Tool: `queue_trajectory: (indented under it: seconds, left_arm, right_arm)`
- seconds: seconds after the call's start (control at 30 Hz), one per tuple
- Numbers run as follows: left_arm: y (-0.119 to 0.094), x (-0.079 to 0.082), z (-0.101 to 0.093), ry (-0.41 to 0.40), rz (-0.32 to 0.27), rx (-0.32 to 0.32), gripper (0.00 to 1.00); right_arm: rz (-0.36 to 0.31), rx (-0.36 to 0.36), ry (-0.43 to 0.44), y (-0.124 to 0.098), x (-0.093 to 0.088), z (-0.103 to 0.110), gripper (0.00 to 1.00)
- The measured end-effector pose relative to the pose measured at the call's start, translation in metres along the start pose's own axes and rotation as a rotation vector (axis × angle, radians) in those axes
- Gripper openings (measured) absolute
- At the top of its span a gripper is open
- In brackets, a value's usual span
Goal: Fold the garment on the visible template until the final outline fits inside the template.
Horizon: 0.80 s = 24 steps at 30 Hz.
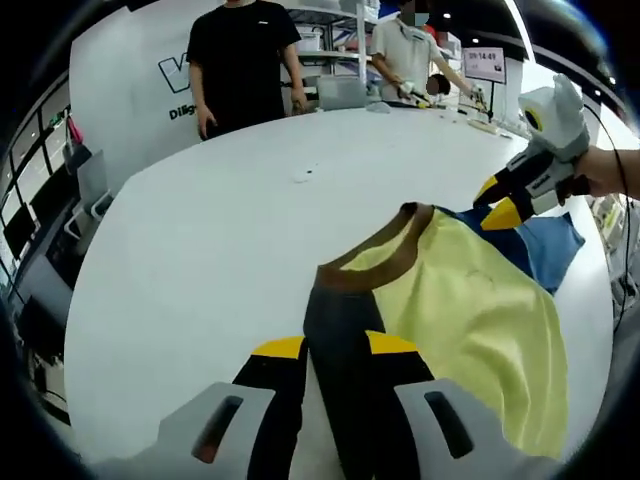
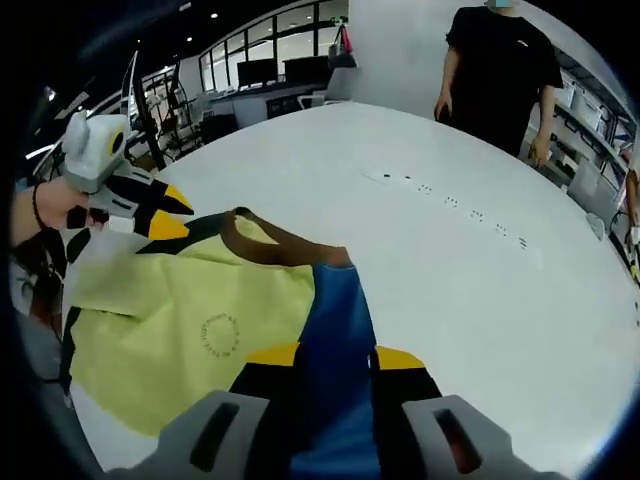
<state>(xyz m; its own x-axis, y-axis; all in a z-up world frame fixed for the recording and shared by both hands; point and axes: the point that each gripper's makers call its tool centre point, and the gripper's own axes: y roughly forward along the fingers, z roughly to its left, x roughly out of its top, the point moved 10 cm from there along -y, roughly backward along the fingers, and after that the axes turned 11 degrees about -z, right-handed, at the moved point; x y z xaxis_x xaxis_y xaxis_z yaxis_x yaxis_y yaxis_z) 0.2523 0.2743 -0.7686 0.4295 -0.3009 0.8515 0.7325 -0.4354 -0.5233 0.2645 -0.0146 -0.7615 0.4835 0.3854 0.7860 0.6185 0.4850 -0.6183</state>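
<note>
The garment is a yellow T-shirt (image 1: 470, 310) with a brown collar (image 1: 375, 268) and darker sleeves, lying on a white table (image 1: 230, 220). In the left gripper view it spreads across the lower right of the frame. In the right gripper view it fills the lower left.

In the left gripper view, the left gripper (image 1: 335, 350) rises from the bottom centre with its jaws drawn narrow on a dark sleeve (image 1: 345, 330), the cloth running up between the yellow tips toward the collar. In the right gripper view, the right gripper (image 2: 325, 355) is likewise pinched close on a blue sleeve (image 2: 335, 310) at the lower centre. Each gripper also appears in the other's view, at the shirt's far shoulder: the right one at the upper right of the left gripper view, the left one at the upper left of the right gripper view.

I see no template outline on the table; it may lie hidden under the shirt, or the fisheye may wash it out.

The step in hand looks like an early fold, with both sleeves gripped and the body flat and unfolded. The next move likely calls for carrying both sleeves inward over the yellow body together, keeping the cloth taut so the collar stays put, then releasing once the edges lie straight. Two people (image 1: 245, 60) stand at the far edge of the table, well apart from the shirt.
</note>
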Motion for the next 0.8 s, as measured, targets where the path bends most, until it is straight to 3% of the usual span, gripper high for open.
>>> queue_trajectory:
  seconds: [0.23,0.53,0.8]
  left_arm:
    - [0.006,-0.005,-0.004,0.009,0.019,-0.012,0.20]
    - [0.012,-0.004,-0.005,0.008,0.013,-0.010,0.18]
    - [0.016,-0.004,-0.004,0.016,-0.005,-0.004,0.13]
  right_arm:
    - [-0.013,0.028,0.012,0.010,0.004,0.004,0.19]
    - [0.026,0.048,-0.021,0.024,0.003,0.012,0.17]
    - [0.046,0.036,-0.072,0.027,0.003,0.011,0.06]
